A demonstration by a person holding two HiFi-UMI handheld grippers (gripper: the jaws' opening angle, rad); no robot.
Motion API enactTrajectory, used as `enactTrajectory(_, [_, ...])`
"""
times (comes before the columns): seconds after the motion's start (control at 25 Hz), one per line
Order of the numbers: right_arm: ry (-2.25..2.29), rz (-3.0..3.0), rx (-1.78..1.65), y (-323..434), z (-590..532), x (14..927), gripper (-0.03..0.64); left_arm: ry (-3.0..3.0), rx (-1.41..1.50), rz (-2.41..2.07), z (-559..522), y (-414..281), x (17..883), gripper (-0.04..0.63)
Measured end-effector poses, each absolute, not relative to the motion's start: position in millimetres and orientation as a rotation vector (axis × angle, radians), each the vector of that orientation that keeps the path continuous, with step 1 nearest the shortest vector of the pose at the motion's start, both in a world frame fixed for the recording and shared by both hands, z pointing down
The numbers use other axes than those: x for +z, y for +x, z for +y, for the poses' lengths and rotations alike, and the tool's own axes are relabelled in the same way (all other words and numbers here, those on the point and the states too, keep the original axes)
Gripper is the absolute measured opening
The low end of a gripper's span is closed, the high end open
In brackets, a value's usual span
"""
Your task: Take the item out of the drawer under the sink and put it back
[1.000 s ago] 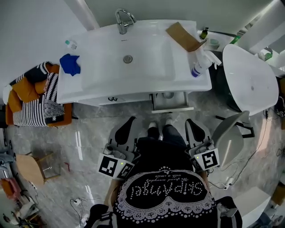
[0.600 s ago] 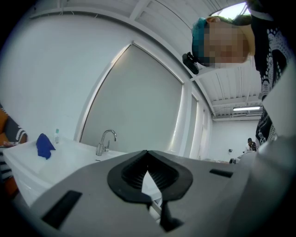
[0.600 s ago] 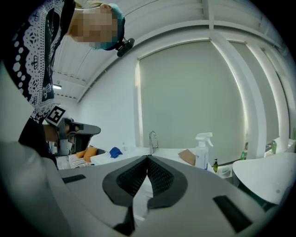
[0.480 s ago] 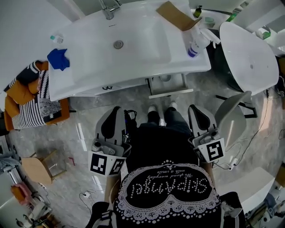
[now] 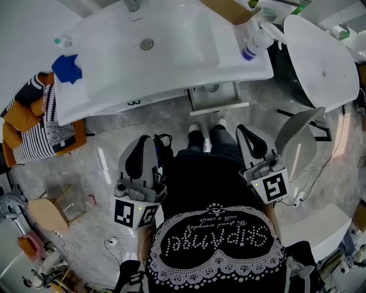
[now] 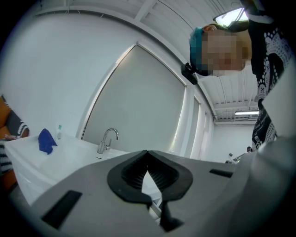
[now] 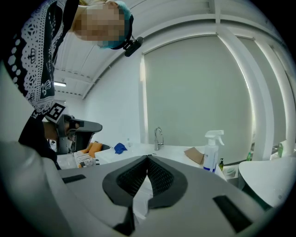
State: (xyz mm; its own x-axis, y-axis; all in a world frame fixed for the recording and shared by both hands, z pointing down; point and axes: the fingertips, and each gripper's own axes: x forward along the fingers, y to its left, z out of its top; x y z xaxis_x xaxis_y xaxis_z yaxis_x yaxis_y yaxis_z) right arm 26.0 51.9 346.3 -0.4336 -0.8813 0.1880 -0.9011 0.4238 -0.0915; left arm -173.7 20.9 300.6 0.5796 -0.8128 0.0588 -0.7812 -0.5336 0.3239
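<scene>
From my head view the tap (image 5: 132,4) and brown cardboard (image 5: 229,8) run off the top edge. The drawer (image 5: 220,106) sits half under the sink (image 5: 114,86), its contents beyond my seeing.

Left gripper (image 6: 147,152) with jaws together and empty, white sink (image 6: 69,150) beyond, faucet (image 6: 107,140), blue cloth (image 6: 46,141) on its edge

Rhinestone lettering on the black top (image 5: 197,189), upside down, small line "with a smile" (larger word unclear)
</scene>
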Motion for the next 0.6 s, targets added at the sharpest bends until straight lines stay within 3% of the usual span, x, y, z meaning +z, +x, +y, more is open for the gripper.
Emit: enactTrajectory(0.6, [1.58,-2.567,0.265,19.6,46.5,345.9,0.018,2.483,-0.164,-1.333,19.0,-179.8,297.2,0.005])
